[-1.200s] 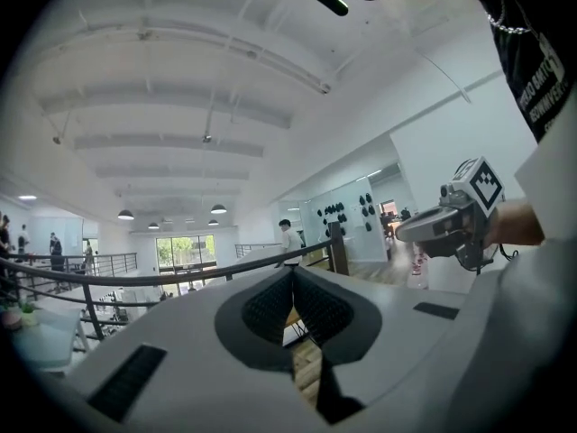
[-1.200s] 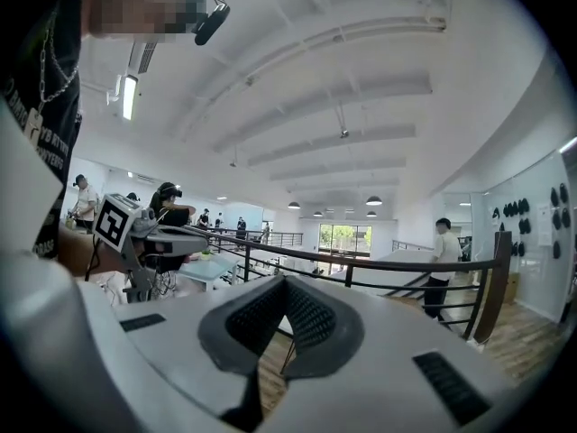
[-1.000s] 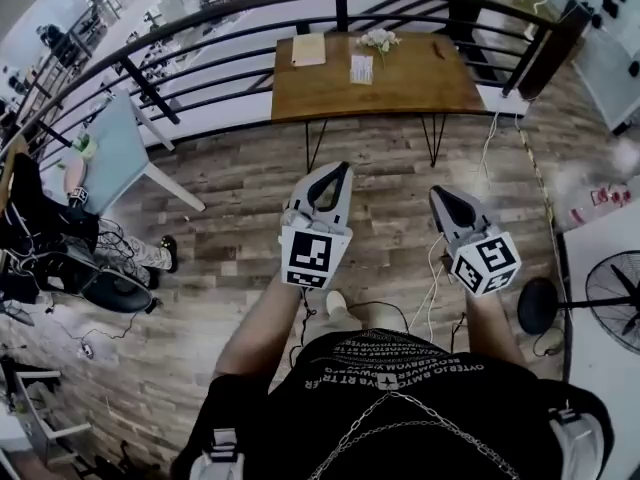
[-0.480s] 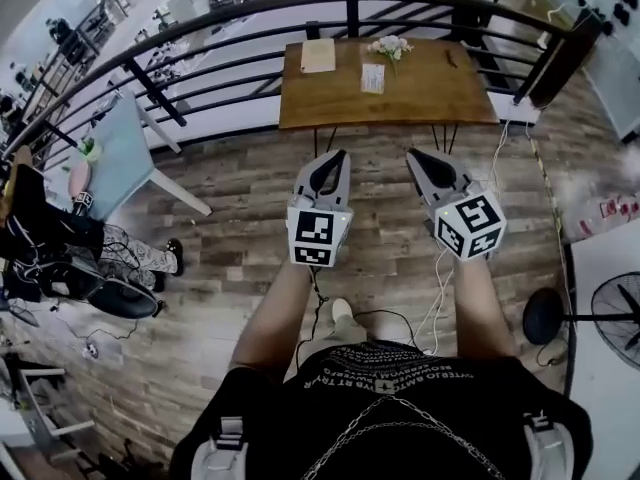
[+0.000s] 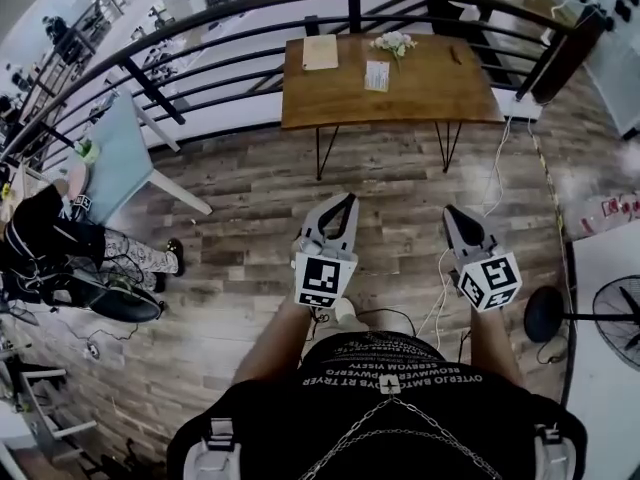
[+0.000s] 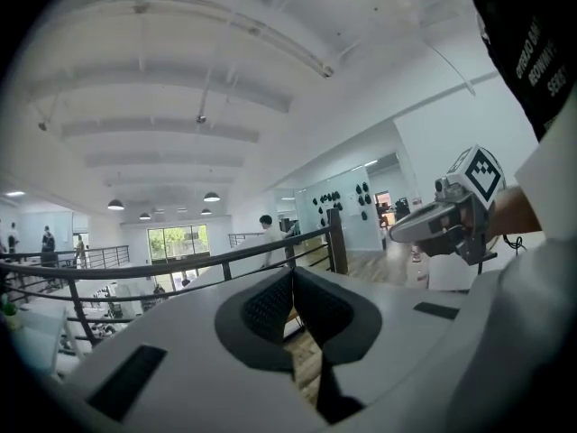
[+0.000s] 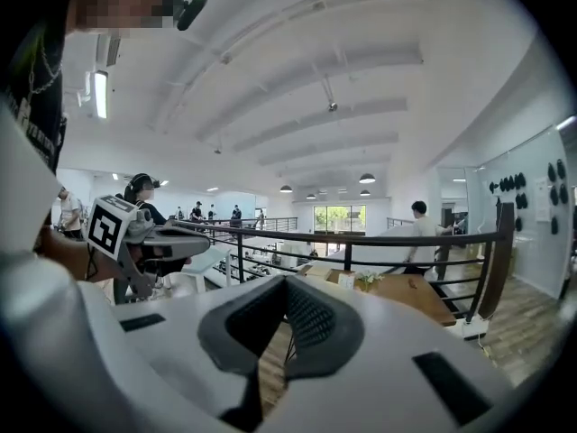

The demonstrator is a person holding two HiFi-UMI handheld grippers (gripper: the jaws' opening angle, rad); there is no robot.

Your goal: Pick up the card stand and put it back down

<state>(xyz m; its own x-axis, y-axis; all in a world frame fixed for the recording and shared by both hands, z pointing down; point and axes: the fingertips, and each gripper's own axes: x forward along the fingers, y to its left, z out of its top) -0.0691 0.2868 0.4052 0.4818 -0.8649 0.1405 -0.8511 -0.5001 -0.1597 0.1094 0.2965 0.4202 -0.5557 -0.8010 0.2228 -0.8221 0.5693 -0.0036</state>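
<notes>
The card stand [image 5: 377, 75], a small white upright card, stands on the wooden table [image 5: 440, 93] by the railing, next to a little bunch of white flowers [image 5: 393, 43]. It also shows far off in the right gripper view as the card stand [image 7: 346, 280]. Both grippers hang over the plank floor, well short of the table. My left gripper [image 5: 347, 199] is shut and holds nothing; its pads meet at the tip of the left gripper [image 6: 293, 273]. My right gripper [image 5: 450, 212] is shut and empty too, as the right gripper [image 7: 286, 282] shows.
A tan sheet [image 5: 320, 53] lies on the table's left part. A black railing [image 5: 250, 28] runs behind the table. A fan [image 5: 612, 300] stands at right, cables [image 5: 440, 268] trail on the floor, and a seated person [image 5: 50, 238] and a pale blue chair [image 5: 115, 158] are at left.
Both grippers have dropped and drawn back toward the person, farther from the table in the head view. Their jaws stay shut. The card stand has not moved.
</notes>
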